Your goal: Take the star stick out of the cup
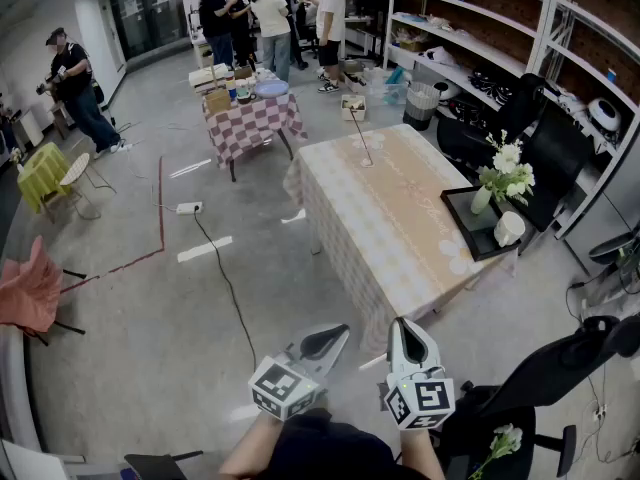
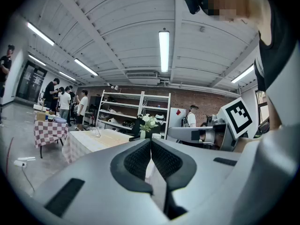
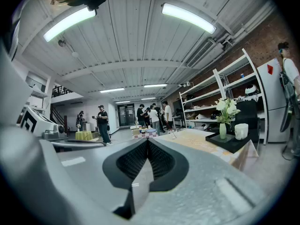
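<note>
A long table with a beige checked cloth (image 1: 400, 218) stands ahead of me. At its far end a thin stick (image 1: 360, 140) stands tilted in something small and clear; its top is too small to make out. The stick also shows far off in the left gripper view (image 2: 97, 132) and in the right gripper view (image 3: 174, 134). My left gripper (image 1: 336, 334) and right gripper (image 1: 400, 326) are held close to my body, short of the table's near end. Both are shut with nothing between the pads (image 2: 138, 159) (image 3: 136, 158).
A black tray (image 1: 470, 230) at the table's right edge holds a vase of white flowers (image 1: 505, 173) and a white cup (image 1: 509, 228). Metal shelves (image 1: 480, 38) line the right wall. A checked side table (image 1: 250, 118) and several people (image 1: 270, 13) stand at the back. A cable (image 1: 225, 278) crosses the floor.
</note>
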### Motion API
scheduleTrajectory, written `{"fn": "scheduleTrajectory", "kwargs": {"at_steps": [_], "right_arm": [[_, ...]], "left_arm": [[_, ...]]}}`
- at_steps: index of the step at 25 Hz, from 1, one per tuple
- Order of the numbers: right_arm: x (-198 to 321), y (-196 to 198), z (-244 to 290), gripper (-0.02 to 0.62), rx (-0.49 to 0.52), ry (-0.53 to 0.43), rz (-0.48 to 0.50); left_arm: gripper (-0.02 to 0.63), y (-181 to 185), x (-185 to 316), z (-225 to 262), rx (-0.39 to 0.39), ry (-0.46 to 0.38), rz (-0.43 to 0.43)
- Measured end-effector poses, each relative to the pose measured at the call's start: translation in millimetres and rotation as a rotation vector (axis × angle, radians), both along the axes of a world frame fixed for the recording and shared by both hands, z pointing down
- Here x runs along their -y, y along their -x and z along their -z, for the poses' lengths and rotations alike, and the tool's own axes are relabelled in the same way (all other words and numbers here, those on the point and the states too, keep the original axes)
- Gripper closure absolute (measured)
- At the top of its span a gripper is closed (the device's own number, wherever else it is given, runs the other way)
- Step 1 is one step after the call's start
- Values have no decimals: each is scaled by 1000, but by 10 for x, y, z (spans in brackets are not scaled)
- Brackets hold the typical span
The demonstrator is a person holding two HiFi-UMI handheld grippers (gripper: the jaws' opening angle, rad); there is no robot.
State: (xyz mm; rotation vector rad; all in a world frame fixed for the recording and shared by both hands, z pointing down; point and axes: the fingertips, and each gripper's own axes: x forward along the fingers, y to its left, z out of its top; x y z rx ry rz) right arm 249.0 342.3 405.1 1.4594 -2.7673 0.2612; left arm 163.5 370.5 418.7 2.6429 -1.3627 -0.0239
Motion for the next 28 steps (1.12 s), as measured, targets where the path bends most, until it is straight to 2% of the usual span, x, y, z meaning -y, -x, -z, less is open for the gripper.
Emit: {"fn": "scheduleTrajectory", "kwargs": {"at_steps": [11,22,28], "right_arm": [[76,1,-18,592,-13,3,3],[255,102,-30,592,-23,2,-13],[389,217,-72,592,-51,-34,-43]], "left_arm": [[595,87,92,-10,-39,9,45],[595,244,290,-28,-30,-8,43],[595,373,420,-93,-35,-8,32]]}}
